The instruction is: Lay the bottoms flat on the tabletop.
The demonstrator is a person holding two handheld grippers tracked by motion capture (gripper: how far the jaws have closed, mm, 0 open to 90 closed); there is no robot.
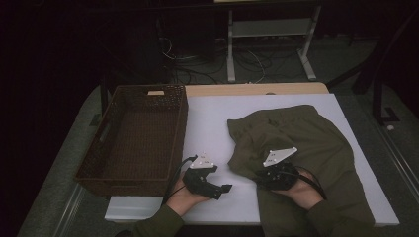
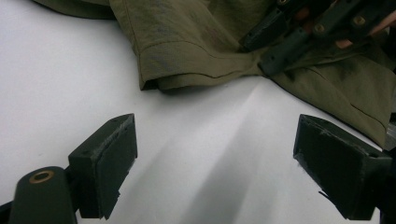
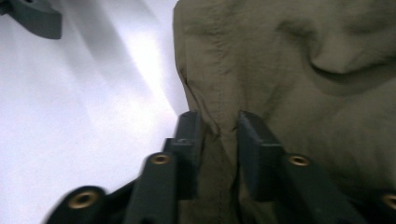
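Note:
An olive green garment (image 1: 306, 133) lies crumpled on the right half of the white table (image 1: 207, 118), and its lower end hangs over the near edge. My right gripper (image 1: 261, 177) sits at the garment's left hem. In the right gripper view its jaws (image 3: 219, 128) pinch a raised fold of the cloth (image 3: 303, 70) along a seam. My left gripper (image 1: 223, 191) rests low over bare table, left of the garment. Its jaws (image 2: 215, 168) stand wide apart with nothing between them. They face the garment's hem (image 2: 196, 42) and the right gripper (image 2: 268, 44).
A dark brown wicker basket (image 1: 143, 91) stands on the left of the table, with its long side against the white top. Beyond the table are a desk frame (image 1: 269, 29) and cables on the floor. White surface lies bare between basket and garment.

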